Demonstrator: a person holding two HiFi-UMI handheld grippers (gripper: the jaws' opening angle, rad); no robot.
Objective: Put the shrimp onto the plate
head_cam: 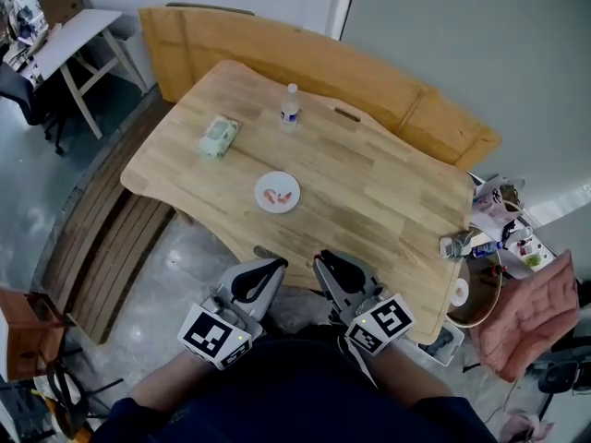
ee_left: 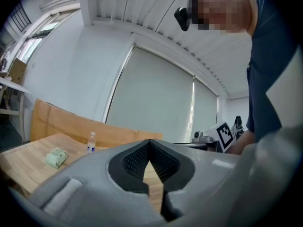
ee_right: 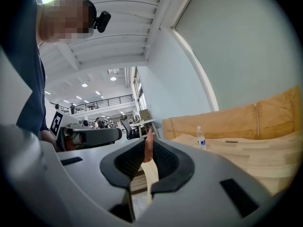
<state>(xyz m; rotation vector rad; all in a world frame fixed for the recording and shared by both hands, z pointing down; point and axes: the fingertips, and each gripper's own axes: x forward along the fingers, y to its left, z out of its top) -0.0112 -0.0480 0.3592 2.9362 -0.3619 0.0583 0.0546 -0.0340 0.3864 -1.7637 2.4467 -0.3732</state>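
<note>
Pink and slender, a shrimp (ee_right: 147, 148) is held upright between the narrowed jaws of the right gripper (head_cam: 328, 264). The white plate (head_cam: 261, 185), where more pink pieces (head_cam: 271, 195) are seen, lies on the wooden table (head_cam: 369, 173) ahead and leftward of it, well apart. The left gripper (head_cam: 270, 266) is closed, empty.

Left tool (head_cam: 273, 263) closed, right tool (head_cam: 321, 259) pinching shrimp (ee_right: 148, 150), side by side

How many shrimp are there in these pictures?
3. Two shrimp lie on the white plate; a third shrimp is pinched in the right hand-held gripper. Those on the plate look tiny, so more may be hidden.
</note>
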